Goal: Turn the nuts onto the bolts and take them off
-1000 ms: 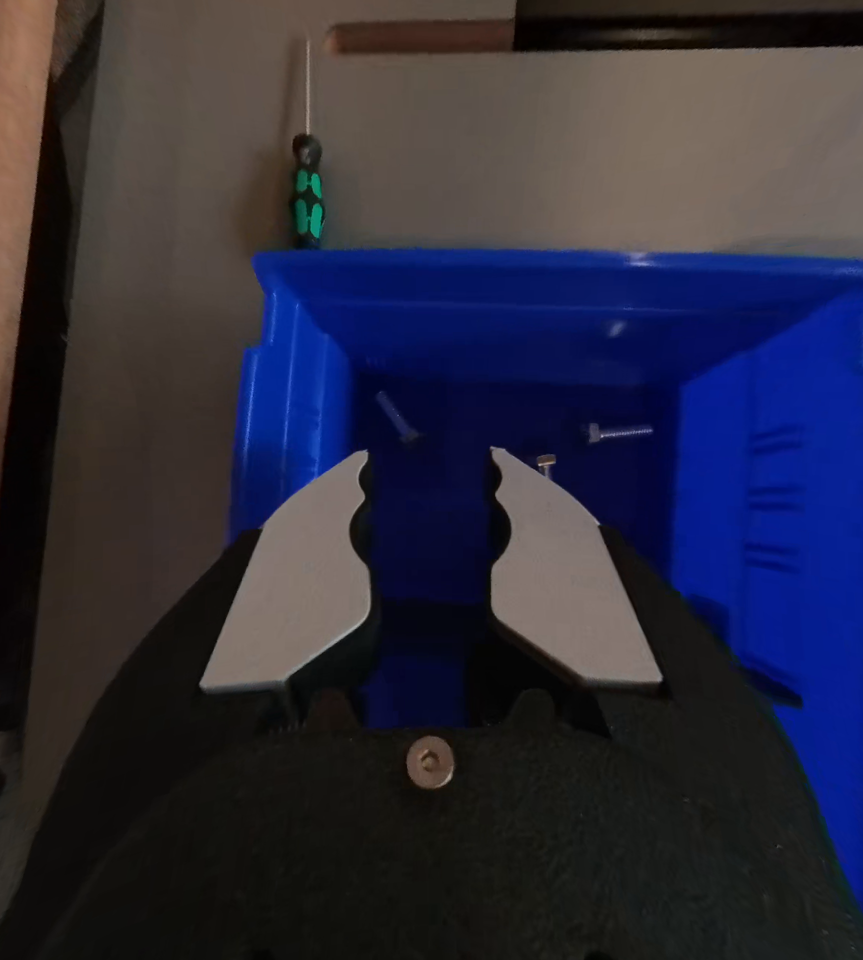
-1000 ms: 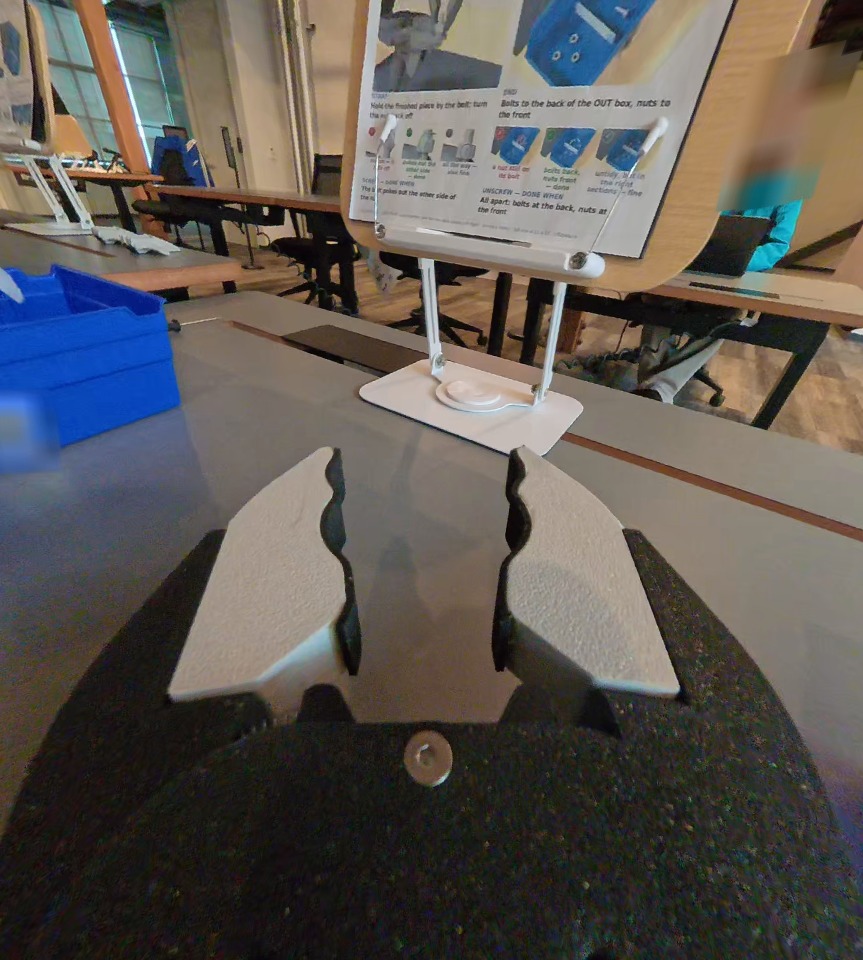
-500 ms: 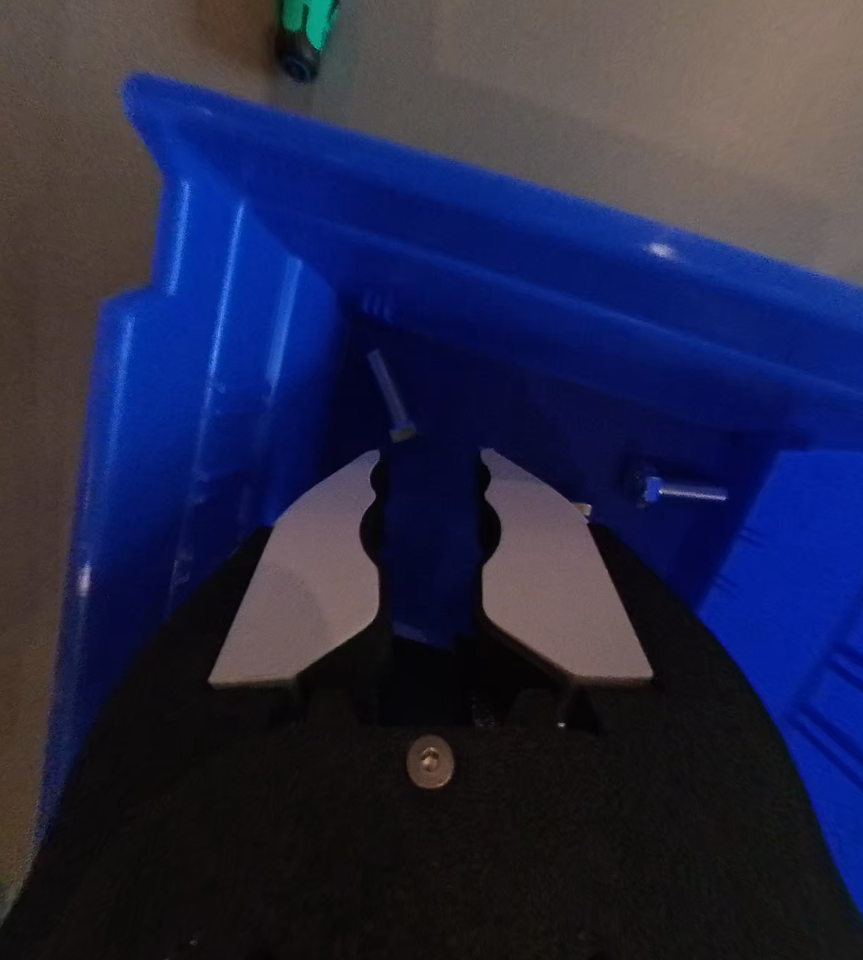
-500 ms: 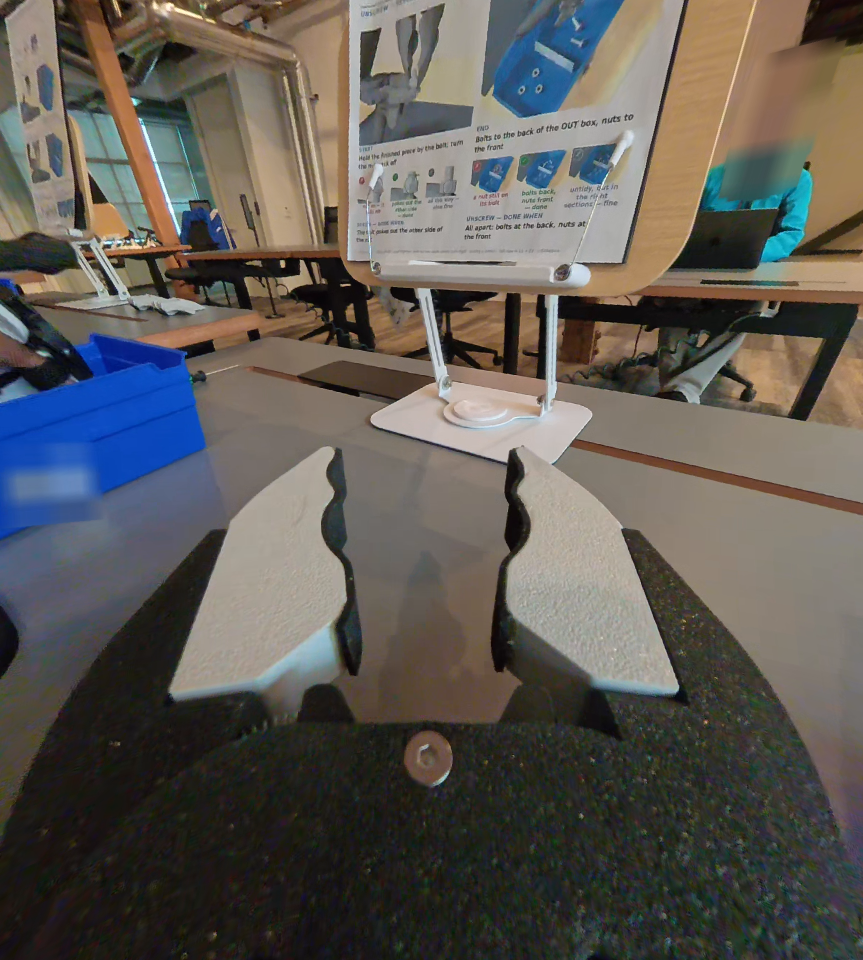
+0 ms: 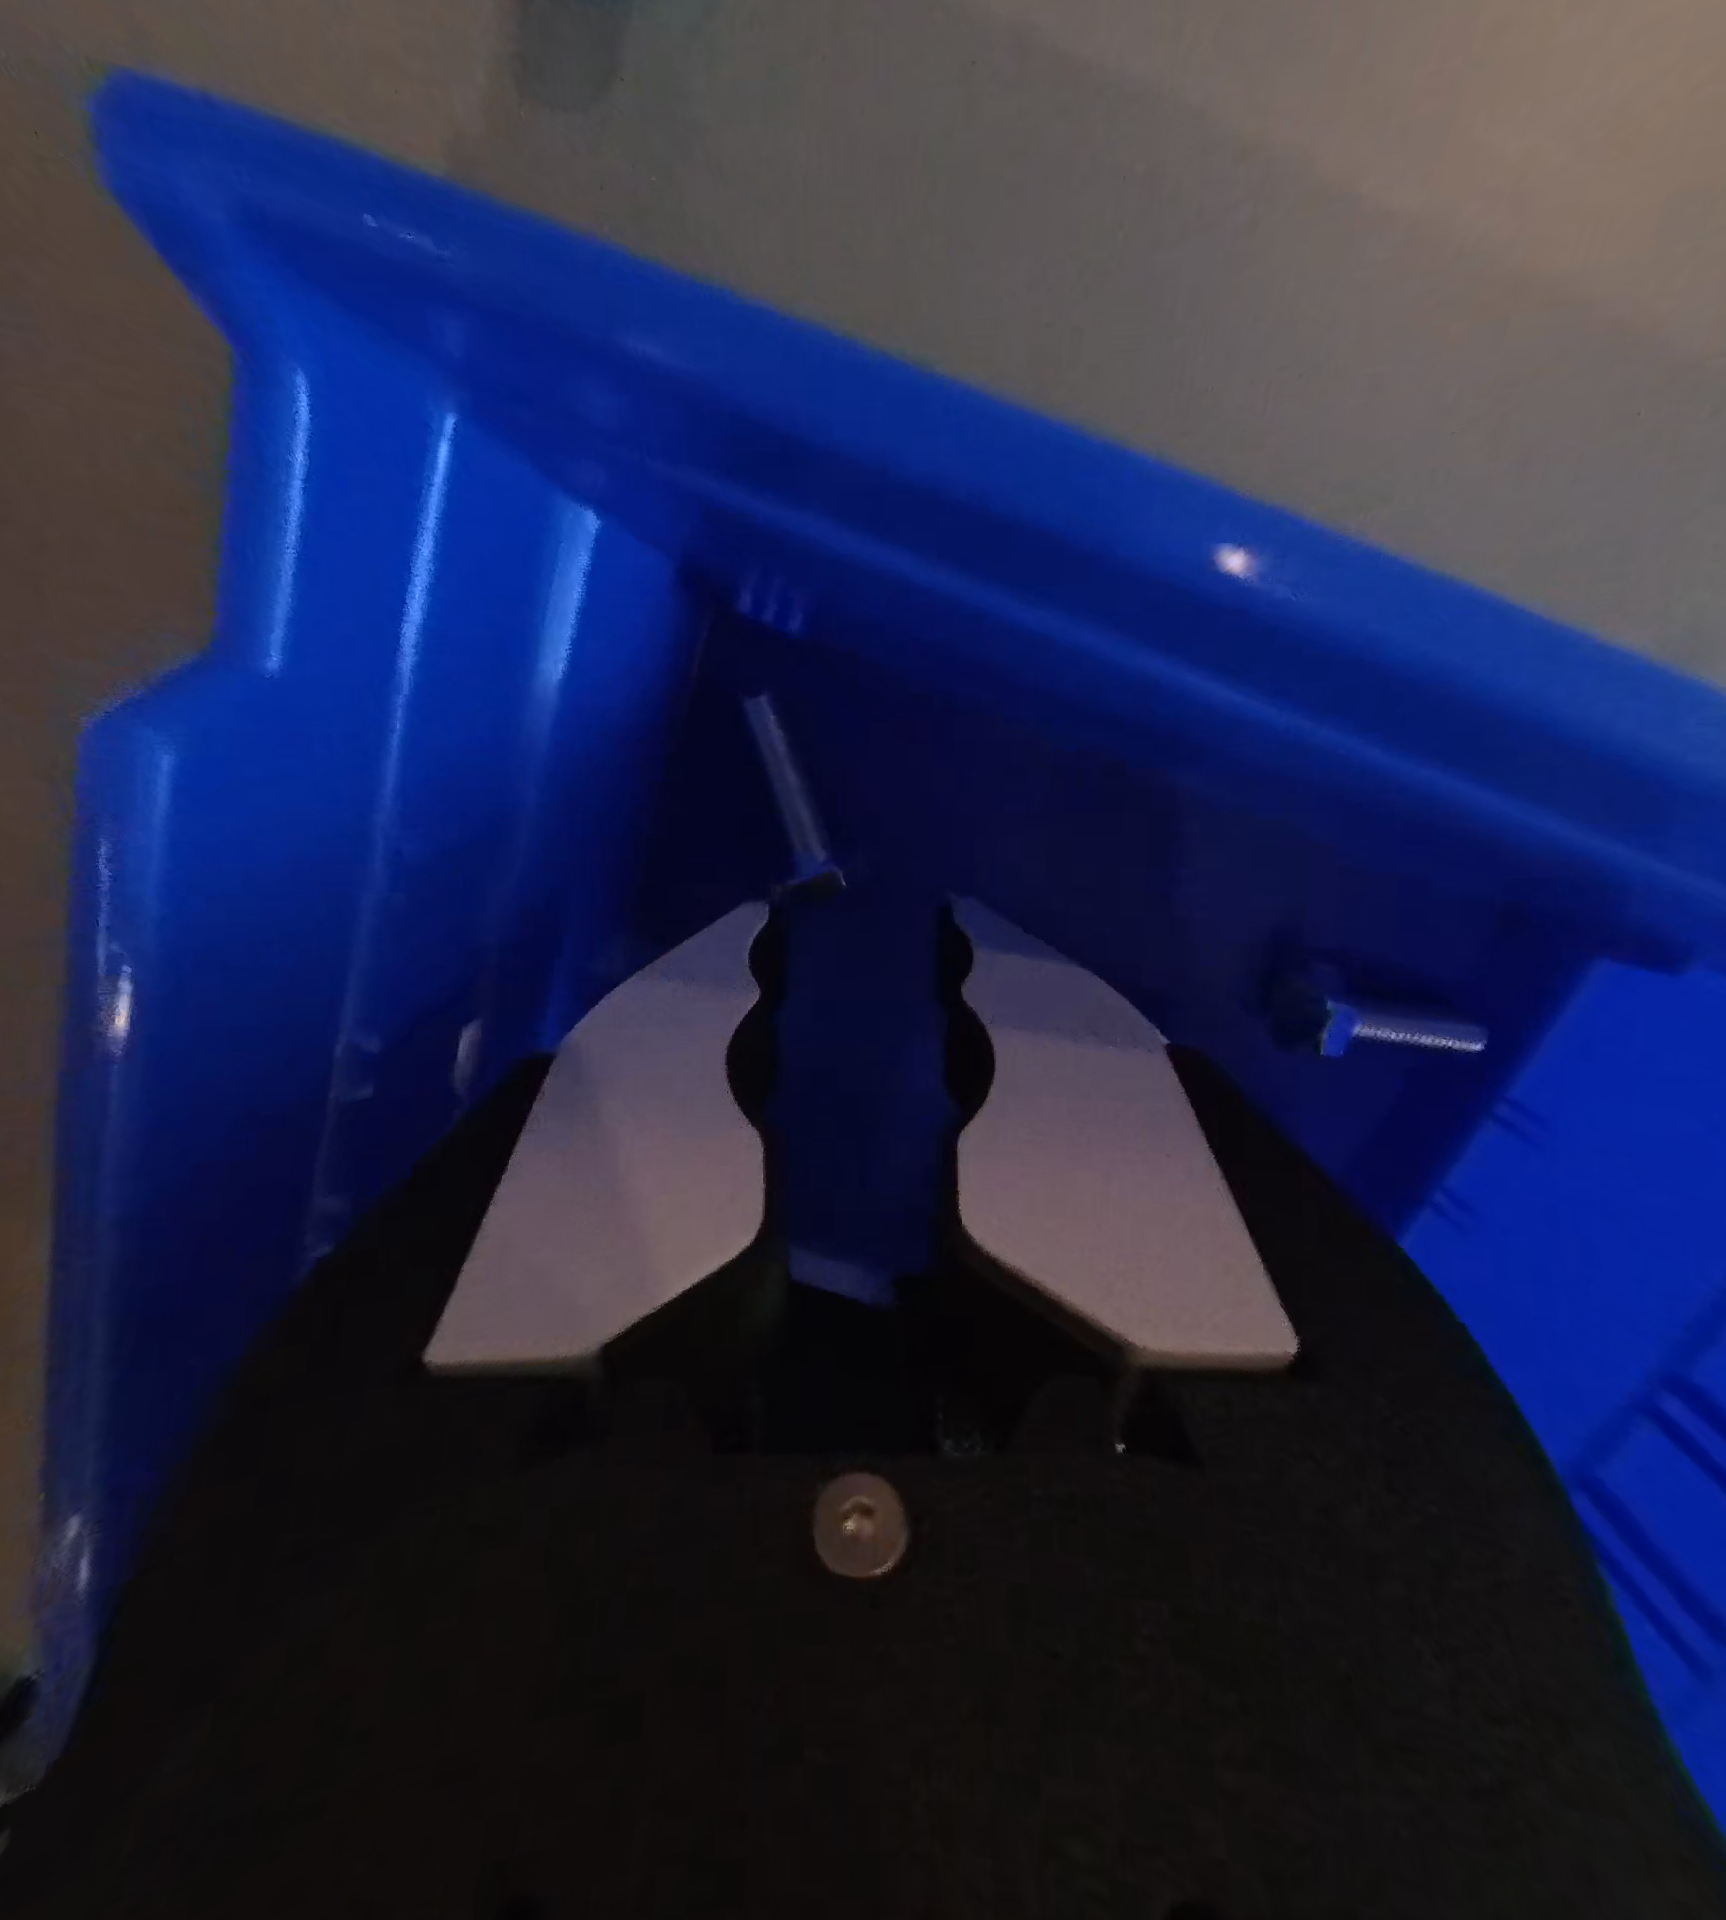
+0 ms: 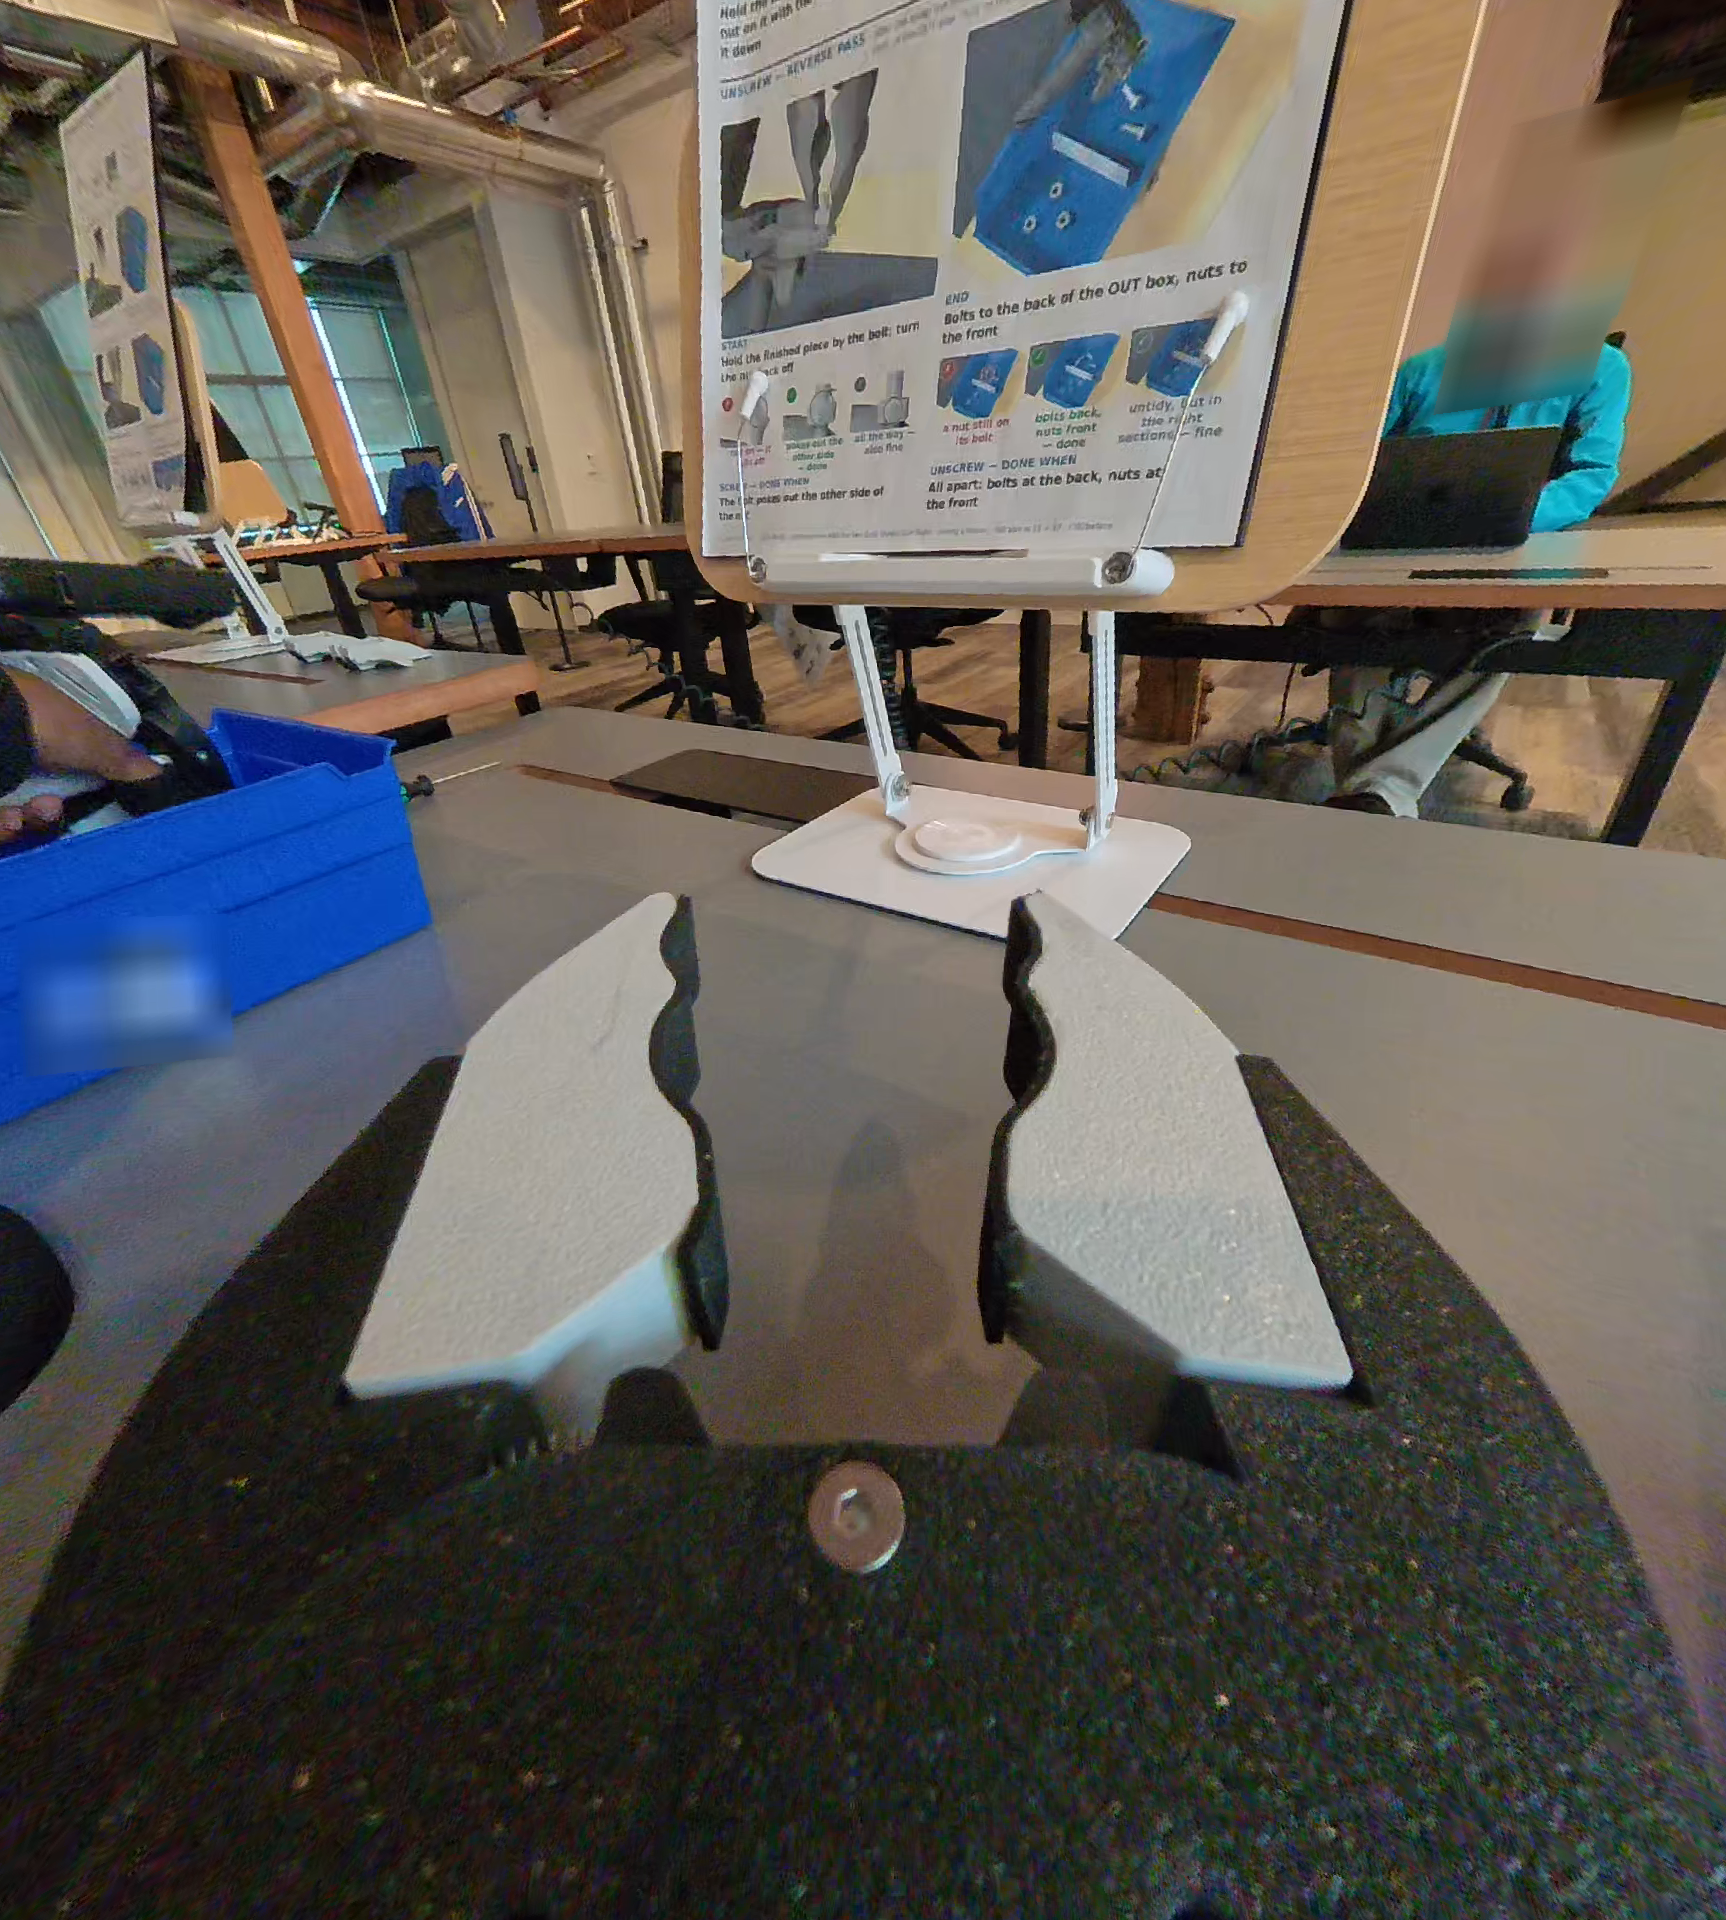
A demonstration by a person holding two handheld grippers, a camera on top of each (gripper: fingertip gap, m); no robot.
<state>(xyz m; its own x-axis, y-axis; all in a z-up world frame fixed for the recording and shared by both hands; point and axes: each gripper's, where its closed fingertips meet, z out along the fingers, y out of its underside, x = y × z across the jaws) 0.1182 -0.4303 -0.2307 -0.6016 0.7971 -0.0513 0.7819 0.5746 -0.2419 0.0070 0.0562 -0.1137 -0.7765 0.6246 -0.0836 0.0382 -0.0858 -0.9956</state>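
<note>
- Left tool (image 5: 859,914) is held spread inside the blue bin (image 5: 942,499), so the near bolt (image 5: 786,790) can be pinched.
- Right tool (image 6: 848,914) is kept spread and empty over the counter (image 6: 1461,1091).

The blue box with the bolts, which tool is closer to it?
Left. The left tool is down inside the blue box, its tips just short of a bolt. The right tool hovers over the bare table, off to the side of the box.
</note>
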